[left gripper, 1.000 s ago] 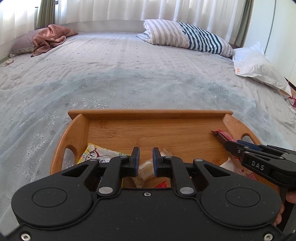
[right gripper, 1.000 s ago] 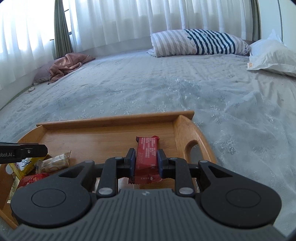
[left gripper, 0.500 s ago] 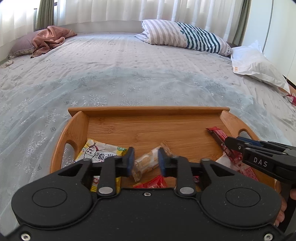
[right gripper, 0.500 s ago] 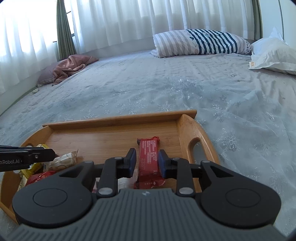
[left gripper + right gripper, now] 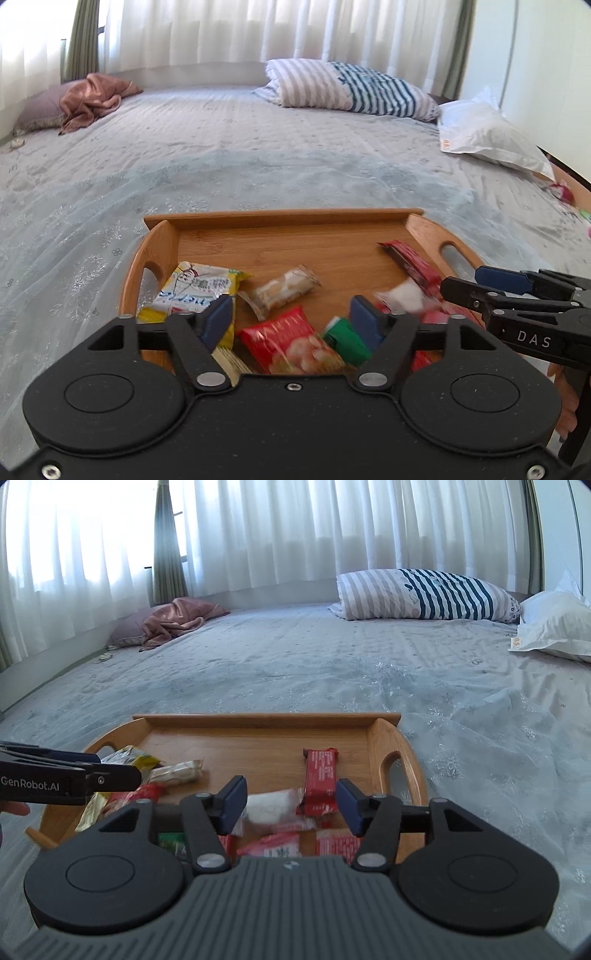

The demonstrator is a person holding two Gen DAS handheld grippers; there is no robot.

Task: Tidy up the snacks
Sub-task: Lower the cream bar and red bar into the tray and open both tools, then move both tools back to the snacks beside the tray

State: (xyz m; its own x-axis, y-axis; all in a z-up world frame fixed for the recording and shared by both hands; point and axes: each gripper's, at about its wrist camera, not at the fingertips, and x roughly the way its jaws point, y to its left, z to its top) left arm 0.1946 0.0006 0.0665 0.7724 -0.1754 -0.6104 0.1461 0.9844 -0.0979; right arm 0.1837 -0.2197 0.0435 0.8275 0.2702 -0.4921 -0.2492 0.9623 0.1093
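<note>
Where it lies flat, red bar [image 5: 320, 780] lengthwise toward pillows.

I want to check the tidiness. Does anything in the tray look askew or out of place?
Yes. In the wooden tray, the snack packets lie jumbled at mixed angles, bunched toward the near side. The red bar lies apart near the right handle. Nothing looks spilled or torn.

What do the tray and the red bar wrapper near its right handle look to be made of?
The tray looks like bamboo or light wood with a smooth sealed finish: fine parallel grain strips show across the floor, and the handles are cut through solid sides. The red bar wrapper looks like thin plastic film, slightly glossy, with crimped ends and printed text.
</note>
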